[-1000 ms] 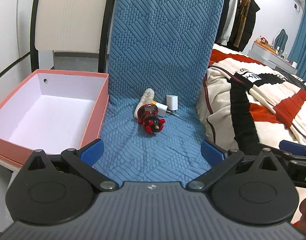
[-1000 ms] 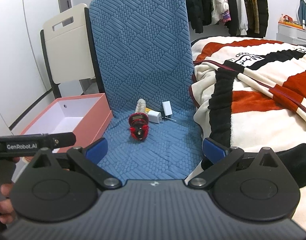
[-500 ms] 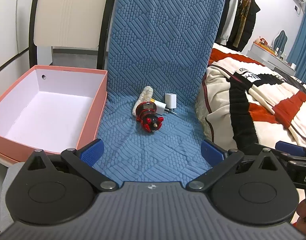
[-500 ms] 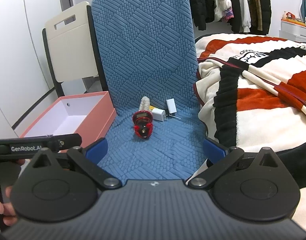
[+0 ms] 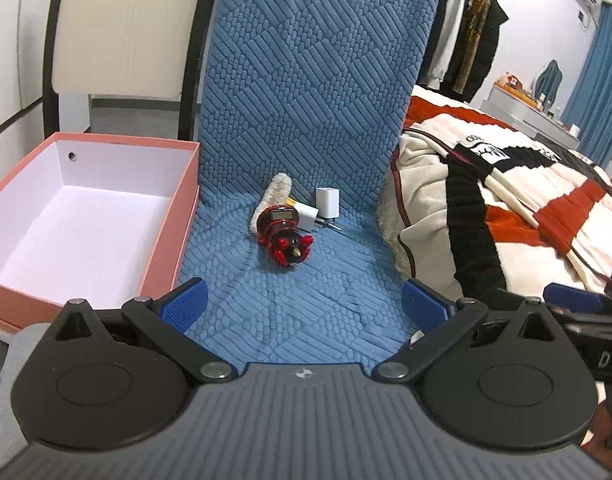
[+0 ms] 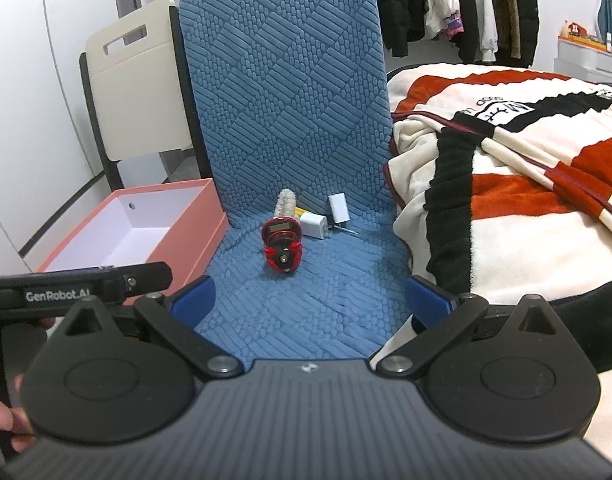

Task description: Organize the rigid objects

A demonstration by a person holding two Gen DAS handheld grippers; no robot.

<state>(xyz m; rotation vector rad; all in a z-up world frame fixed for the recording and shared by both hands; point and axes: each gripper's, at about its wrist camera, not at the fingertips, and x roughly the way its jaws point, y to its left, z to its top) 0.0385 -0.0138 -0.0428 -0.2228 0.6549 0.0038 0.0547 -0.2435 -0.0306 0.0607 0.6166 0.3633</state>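
On the blue chair cushion (image 5: 306,300) lies a red and black toy (image 5: 283,234) (image 6: 282,246) with a small display. Behind it rest a fluffy cream roll (image 5: 271,200) (image 6: 286,205) and two white plug adapters (image 5: 327,202) (image 6: 339,208), one lying (image 6: 314,226), one upright. An empty pink box (image 5: 158,240) (image 6: 186,240) stands left of the cushion. My left gripper (image 5: 304,304) is open, well short of the toy. My right gripper (image 6: 310,302) is open too, also short of it, empty.
A striped red, black and cream blanket (image 5: 506,208) (image 6: 506,160) covers the bed at the right. A cream chair back (image 5: 122,28) stands behind the box. Clothes hang on a rack (image 6: 466,4) at the back. A person's fingers (image 6: 2,416) hold the left gripper's body.
Both grippers have moved slightly forward toward the cushion, so the toy and adapters look a little nearer. Nothing on the cushion has moved.
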